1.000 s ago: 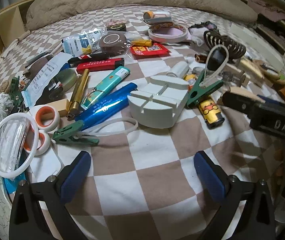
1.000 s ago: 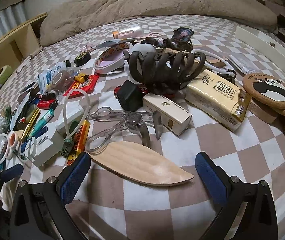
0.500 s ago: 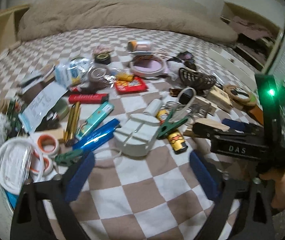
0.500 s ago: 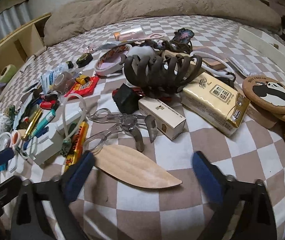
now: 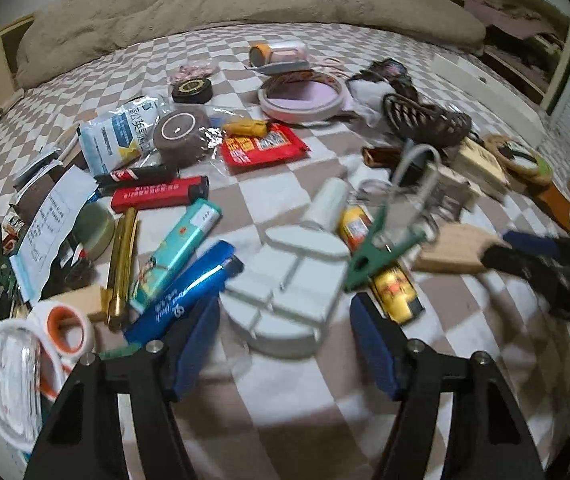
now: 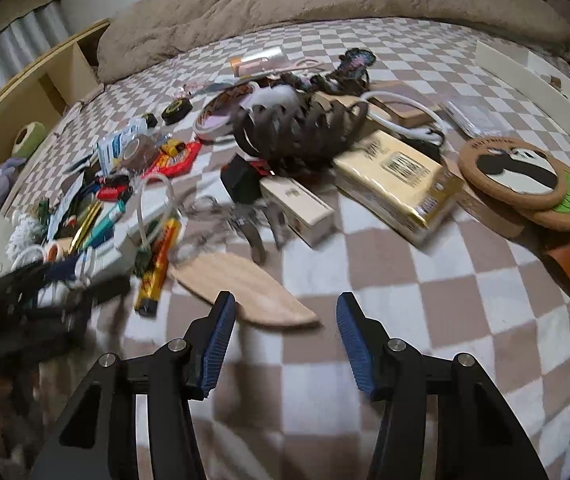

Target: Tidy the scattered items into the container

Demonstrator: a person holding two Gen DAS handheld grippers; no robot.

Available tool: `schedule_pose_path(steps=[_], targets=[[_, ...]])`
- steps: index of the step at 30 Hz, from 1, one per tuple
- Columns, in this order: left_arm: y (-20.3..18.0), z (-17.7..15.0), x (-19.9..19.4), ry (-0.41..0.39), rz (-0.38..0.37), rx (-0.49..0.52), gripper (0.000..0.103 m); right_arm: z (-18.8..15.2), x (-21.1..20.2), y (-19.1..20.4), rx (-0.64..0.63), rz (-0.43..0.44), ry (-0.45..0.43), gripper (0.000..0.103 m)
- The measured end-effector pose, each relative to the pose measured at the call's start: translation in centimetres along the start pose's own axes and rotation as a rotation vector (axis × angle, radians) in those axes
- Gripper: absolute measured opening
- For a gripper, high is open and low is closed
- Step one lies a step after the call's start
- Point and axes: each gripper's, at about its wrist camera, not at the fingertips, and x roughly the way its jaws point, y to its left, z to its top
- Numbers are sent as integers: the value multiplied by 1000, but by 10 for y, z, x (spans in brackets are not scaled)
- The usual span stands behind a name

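Blue-padded left claw (image 5: 285, 338) narrowed since before, now nearer white slotted block (image 5: 289, 288); right claw (image 6: 283, 338) narrower too, seemingly empty.

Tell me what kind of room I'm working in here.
Most likely a bedroom: the clutter lies on a checkered bedspread, a beige quilt is bunched along the far edge, and a wooden shelf unit stands beside the bed.

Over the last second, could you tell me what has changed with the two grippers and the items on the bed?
Both grippers have narrowed their jaws but hold nothing. The left gripper has moved in on the white slotted block, which now lies just ahead of its fingertips. The right gripper has closed in toward the wooden leaf-shaped piece. The green clip, lighters and other clutter on the checkered blanket lie as before.
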Motion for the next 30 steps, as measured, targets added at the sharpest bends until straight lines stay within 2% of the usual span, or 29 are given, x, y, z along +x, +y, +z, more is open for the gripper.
schedule_pose_path(steps=[2, 3, 4, 5, 6, 10, 18, 21, 24, 26, 30], targets=[[0, 2, 3, -5, -7, 0, 68, -4, -4, -2, -20, -22, 1, 53], [-1, 2, 5, -8, -10, 8, 68, -6, -6, -3, -30, -29, -6, 57], [-3, 1, 5, -9, -11, 18, 66, -6, -7, -3, -34, -28, -14, 71], [-5, 0, 4, -11, -11, 34, 59, -7, -8, -3, -37, -20, -21, 80], [-8, -1, 3, -16, -3, 52, 57, -6, -9, -2, -39, -7, -29, 91], [-8, -5, -4, -26, -18, 41, 52, -5, -7, 8, -51, 37, -44, 91], [-12, -13, -29, -61, 4, 8, 49, 0, 15, 29, -31, 38, -50, 93], [-16, -22, -35, -35, 27, 11, 49, 6, 23, 29, 25, 46, -54, 99], [-20, -33, -36, -2, 55, 27, 49, 11, 26, 25, 80, 48, -73, 100], [-20, -39, -36, 13, 55, 18, 48, 12, 30, 25, 86, 39, -83, 101], [-23, -52, -42, 22, 49, 1, 47, 11, 38, 38, 3, -33, -82, 103]])
